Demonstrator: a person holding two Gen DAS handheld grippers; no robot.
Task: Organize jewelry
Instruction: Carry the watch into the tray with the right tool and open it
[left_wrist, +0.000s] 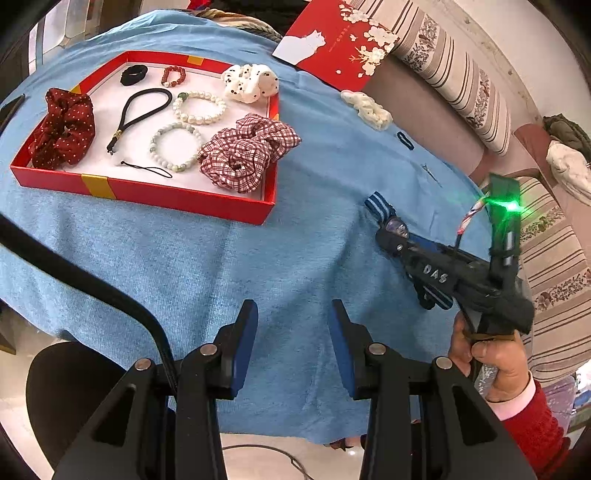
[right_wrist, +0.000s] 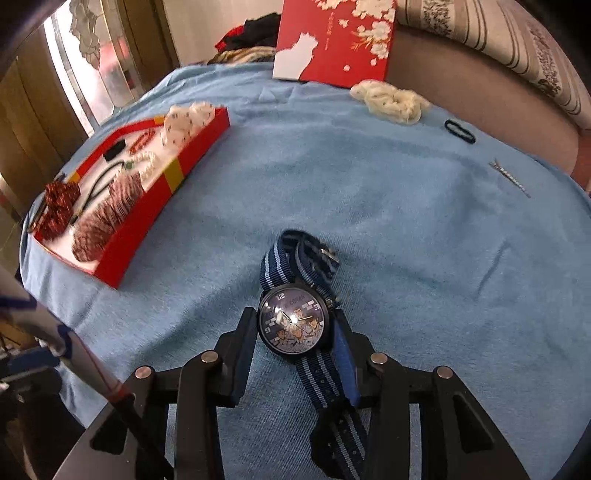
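Observation:
A red box (left_wrist: 166, 194) on the blue cloth holds scrunchies, bead bracelets and black hair ties. It also shows at the left of the right wrist view (right_wrist: 147, 218). A watch (right_wrist: 293, 323) with a blue striped strap sits between my right gripper's fingers, its strap trailing on the cloth. My right gripper (right_wrist: 295, 332) is shut on the watch case; it also shows in the left wrist view (left_wrist: 397, 236). My left gripper (left_wrist: 293, 328) is open and empty above the cloth, near the table's front edge.
On the cloth to the right lie a cream scrunchie (right_wrist: 388, 98), a small black hair tie (right_wrist: 460, 130) and a hair clip (right_wrist: 511, 181). A red lid (right_wrist: 332, 40) leans at the back. A striped sofa (left_wrist: 461, 70) borders the right side.

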